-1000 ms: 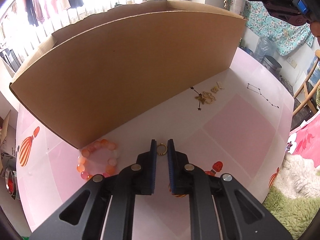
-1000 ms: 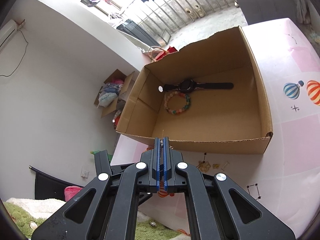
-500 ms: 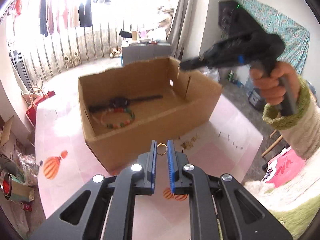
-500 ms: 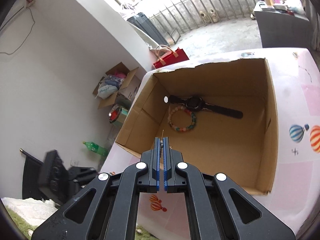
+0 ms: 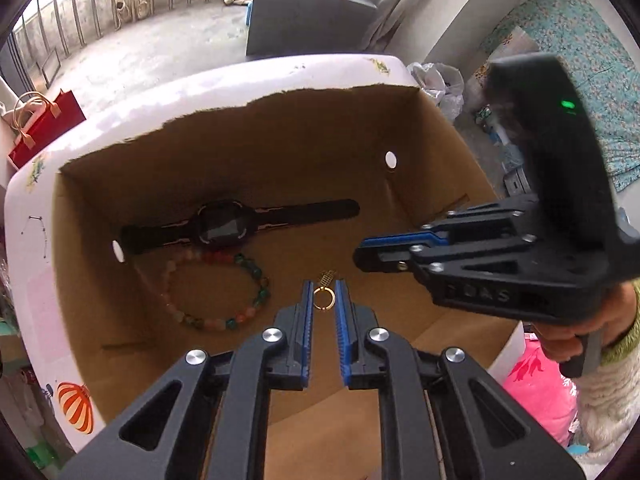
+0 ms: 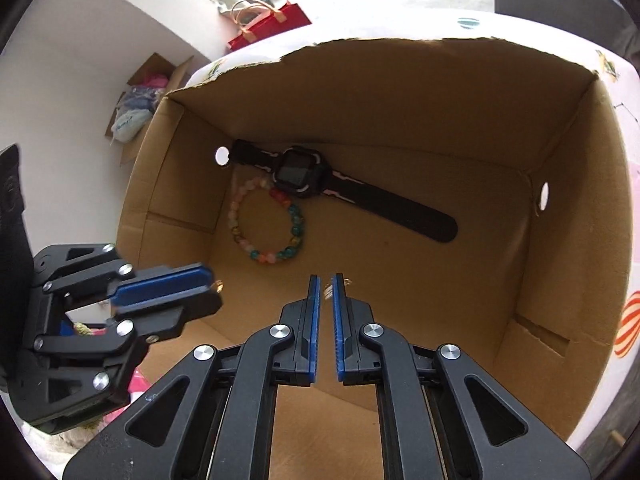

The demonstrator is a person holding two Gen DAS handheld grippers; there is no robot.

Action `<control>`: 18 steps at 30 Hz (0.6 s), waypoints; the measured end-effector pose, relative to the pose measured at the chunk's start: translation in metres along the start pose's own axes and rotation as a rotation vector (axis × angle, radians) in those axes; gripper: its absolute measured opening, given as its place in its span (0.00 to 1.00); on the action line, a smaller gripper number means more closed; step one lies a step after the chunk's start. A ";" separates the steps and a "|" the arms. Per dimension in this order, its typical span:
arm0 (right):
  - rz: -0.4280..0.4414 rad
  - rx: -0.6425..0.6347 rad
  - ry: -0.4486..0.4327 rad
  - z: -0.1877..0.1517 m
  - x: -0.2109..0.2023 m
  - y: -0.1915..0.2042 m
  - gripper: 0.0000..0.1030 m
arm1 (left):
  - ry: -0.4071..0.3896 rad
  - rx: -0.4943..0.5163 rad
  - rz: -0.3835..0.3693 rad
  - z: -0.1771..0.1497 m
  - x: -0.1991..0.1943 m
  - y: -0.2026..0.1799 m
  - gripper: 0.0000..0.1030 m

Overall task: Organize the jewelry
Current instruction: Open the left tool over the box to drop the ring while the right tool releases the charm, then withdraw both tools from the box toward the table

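Left wrist view: the left gripper [image 5: 323, 295] hangs over the open cardboard box [image 5: 436, 128], its pads clamped on a small gold ring [image 5: 323, 298]. The ring faces the camera. A tiny gold charm [image 5: 327, 278] shows just beyond it; whether it lies on the box floor or is falling cannot be told. The right gripper [image 5: 362, 254] reaches in from the box's right side, seen side-on, so its gap is hidden here; the hand [image 5: 576, 336] holding it is cut off at the frame edge. A black watch [image 5: 224, 228] lies flat along the far wall, strap running from the left wall toward the right. A bead bracelet [image 5: 216, 288] lies just in front of it, near the left wall.

Right wrist view: the right gripper [image 6: 325, 290] has its jaws opening; a small gold piece [image 6: 328, 290], blurred, sits in the gap and no pad visibly presses on it. The left gripper [image 6: 212, 288] enters from the left, partly cut off.
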State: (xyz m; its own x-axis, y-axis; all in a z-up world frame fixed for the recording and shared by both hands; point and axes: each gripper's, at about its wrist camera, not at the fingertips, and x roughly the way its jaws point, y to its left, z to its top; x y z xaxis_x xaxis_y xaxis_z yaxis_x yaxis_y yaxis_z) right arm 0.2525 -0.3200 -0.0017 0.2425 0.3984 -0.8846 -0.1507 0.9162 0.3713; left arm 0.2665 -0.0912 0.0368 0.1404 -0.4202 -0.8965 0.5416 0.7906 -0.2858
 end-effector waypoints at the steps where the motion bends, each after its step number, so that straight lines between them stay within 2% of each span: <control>1: -0.005 0.005 -0.038 -0.006 -0.010 -0.002 0.10 | 0.010 -0.006 -0.005 0.004 0.008 0.003 0.10; 5: -0.003 0.015 -0.272 -0.041 -0.064 -0.005 0.15 | 0.054 -0.032 -0.002 0.008 0.024 0.013 0.11; 7: 0.026 0.011 -0.355 -0.060 -0.084 -0.004 0.15 | 0.029 -0.046 -0.022 0.005 0.014 0.016 0.11; 10: 0.037 -0.027 -0.439 -0.090 -0.101 0.002 0.17 | -0.092 -0.045 -0.008 -0.007 -0.019 0.021 0.16; 12: 0.106 -0.038 -0.466 -0.107 -0.108 0.005 0.17 | -0.190 -0.054 0.004 -0.025 -0.049 0.024 0.16; 15: 0.186 -0.055 -0.505 -0.142 -0.114 0.006 0.17 | -0.329 -0.054 -0.002 -0.070 -0.090 0.027 0.16; 18: 0.178 -0.073 -0.497 -0.173 -0.108 0.002 0.17 | -0.444 -0.048 0.076 -0.123 -0.113 0.030 0.18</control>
State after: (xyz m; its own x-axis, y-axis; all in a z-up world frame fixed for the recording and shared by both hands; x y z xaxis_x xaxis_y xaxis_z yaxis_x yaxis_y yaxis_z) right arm 0.0602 -0.3689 0.0459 0.6289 0.5365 -0.5627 -0.2932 0.8339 0.4675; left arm 0.1646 0.0347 0.0881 0.5257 -0.5020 -0.6867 0.4782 0.8421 -0.2495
